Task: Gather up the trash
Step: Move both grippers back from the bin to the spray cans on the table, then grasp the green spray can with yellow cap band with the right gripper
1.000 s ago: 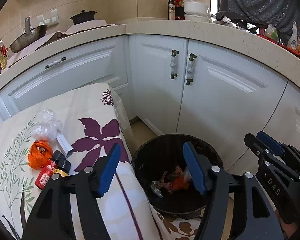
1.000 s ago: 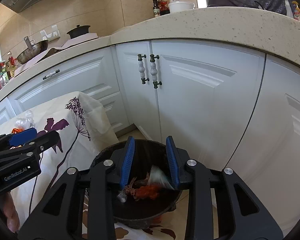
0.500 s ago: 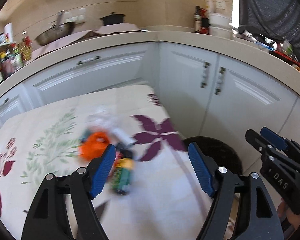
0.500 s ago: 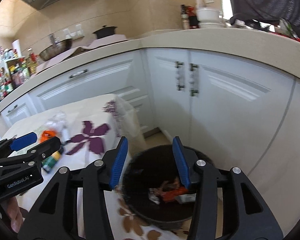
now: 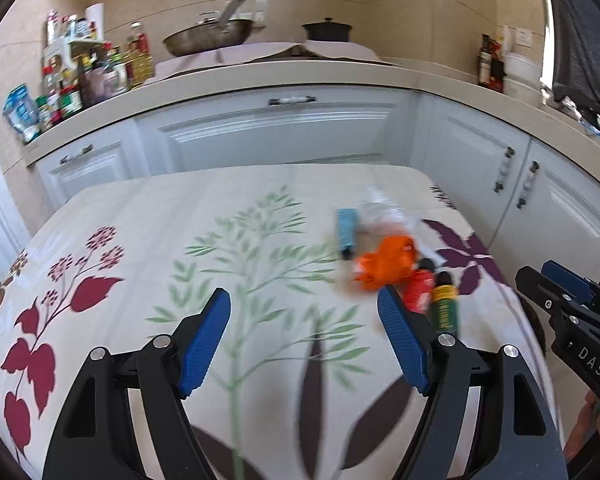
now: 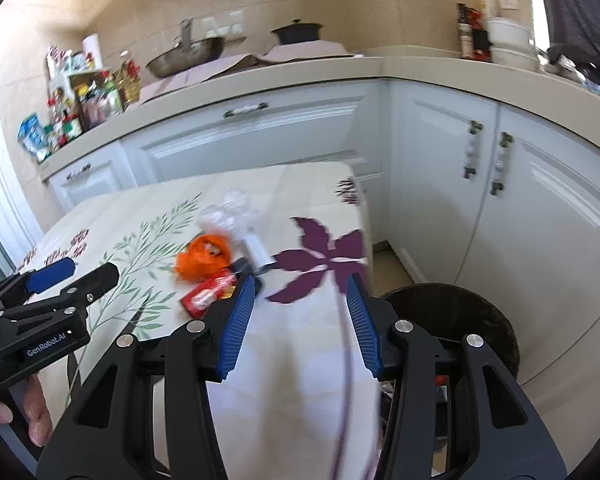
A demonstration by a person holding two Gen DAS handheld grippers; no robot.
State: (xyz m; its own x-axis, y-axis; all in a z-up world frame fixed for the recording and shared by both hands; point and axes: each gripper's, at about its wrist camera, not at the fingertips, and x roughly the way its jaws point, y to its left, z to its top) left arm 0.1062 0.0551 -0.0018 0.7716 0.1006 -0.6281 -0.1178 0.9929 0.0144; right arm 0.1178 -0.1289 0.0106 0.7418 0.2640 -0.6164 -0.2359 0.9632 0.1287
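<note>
Nearest you, the left gripper [image 5: 304, 340] hangs over the floral tablecloth [image 5: 140, 220] with its jaws spread wide and nothing between them; the right gripper [image 6: 300, 316] stands moderately open, likewise empty, above the cloth's edge. Just beyond lies the trash cluster: a red packet [image 6: 208, 294] beside a green-labelled bottle [image 5: 444, 308], an orange wrapper [image 5: 388, 262] touching them, then a blue tube [image 5: 346, 232] and clear plastic [image 6: 228, 212]. The dark bin [image 6: 452, 320] sits on the floor at your right, beside the table. Risk, as a judgement: the pieces lie so close that closing on one may nudge the bottle rolling toward the table edge, or pinch the loose cloth.
</note>
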